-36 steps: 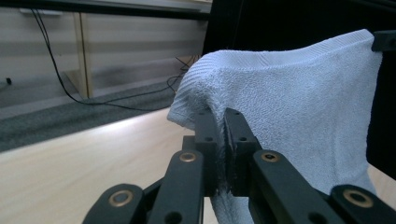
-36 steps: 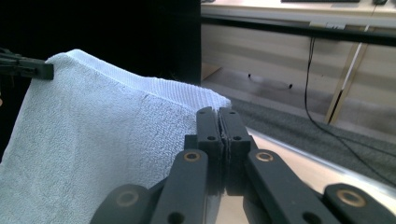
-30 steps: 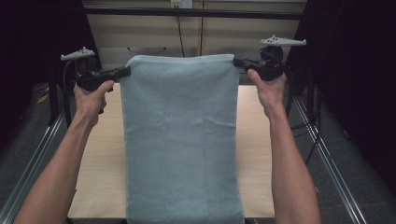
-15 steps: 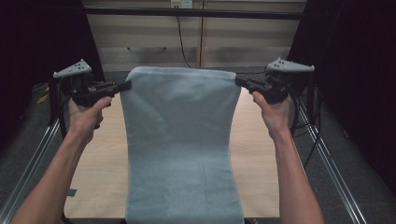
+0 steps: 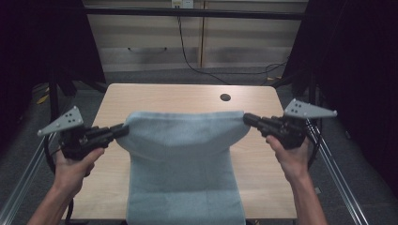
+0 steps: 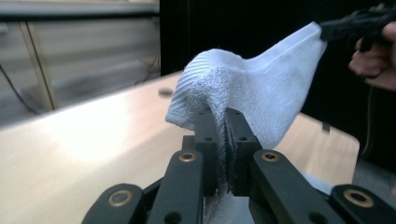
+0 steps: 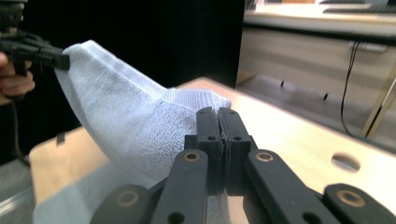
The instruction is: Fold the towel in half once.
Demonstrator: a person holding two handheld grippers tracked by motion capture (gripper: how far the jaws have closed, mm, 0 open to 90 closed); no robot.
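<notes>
Holding the light blue towel (image 5: 180, 159) by its two far corners, the left gripper (image 5: 119, 131) and the right gripper (image 5: 248, 119) each have their jaws pressed together on a pinch of cloth, as both gripper views show up close. The towel's upper edge hangs between them with a slight sag above the tabletop (image 5: 178, 96), while the rest drapes down over the wood and off the near edge.

The step in hand looks like laying the towel flat. To do it well, both corners should come down level with each other, so the top edge lands straight and parallel to the tabletop's far edge. Keeping the hands just far enough apart takes out the sag without stretching the cloth. The pinch should hold until the corners rest on the wood; letting go early would leave a crumpled edge. Drawing the towel slightly away from the person while lowering should smooth the part already lying down.
</notes>
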